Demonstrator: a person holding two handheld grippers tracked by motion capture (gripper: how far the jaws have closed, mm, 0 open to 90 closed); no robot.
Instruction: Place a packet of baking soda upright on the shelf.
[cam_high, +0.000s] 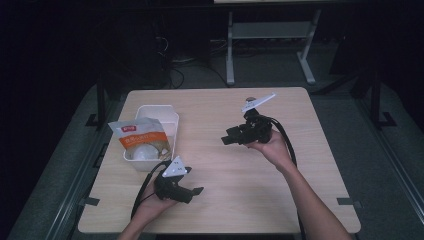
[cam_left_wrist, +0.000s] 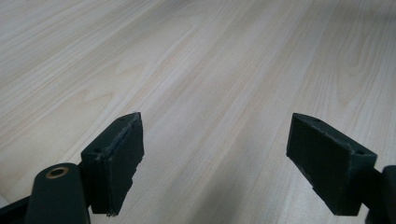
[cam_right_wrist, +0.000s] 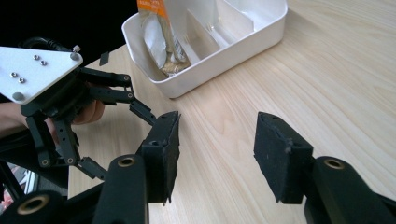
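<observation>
A white divided bin (cam_high: 167, 116) stands on the left part of the wooden table (cam_high: 230, 175). An orange and white snack bag (cam_high: 140, 137) stands upright in the bin's near compartment. In the right gripper view, the bin (cam_right_wrist: 243, 35) and the bag (cam_right_wrist: 156, 37) lie ahead. My left gripper (cam_high: 196, 191) is held near the front edge, just in front of the bin, open and empty. In its own view the left gripper (cam_left_wrist: 215, 163) hangs over bare wood. My right gripper (cam_high: 228, 139) is at mid table, open, pointing left. Nothing is between the right gripper's (cam_right_wrist: 217, 154) jaws, and the left gripper (cam_right_wrist: 56, 102) shows beyond them.
Black cables trail from both grippers toward the table's front edge. Bare wood lies between the two grippers and across the right half. Beyond the far edge, a metal desk frame (cam_high: 270, 45) stands on the dark floor.
</observation>
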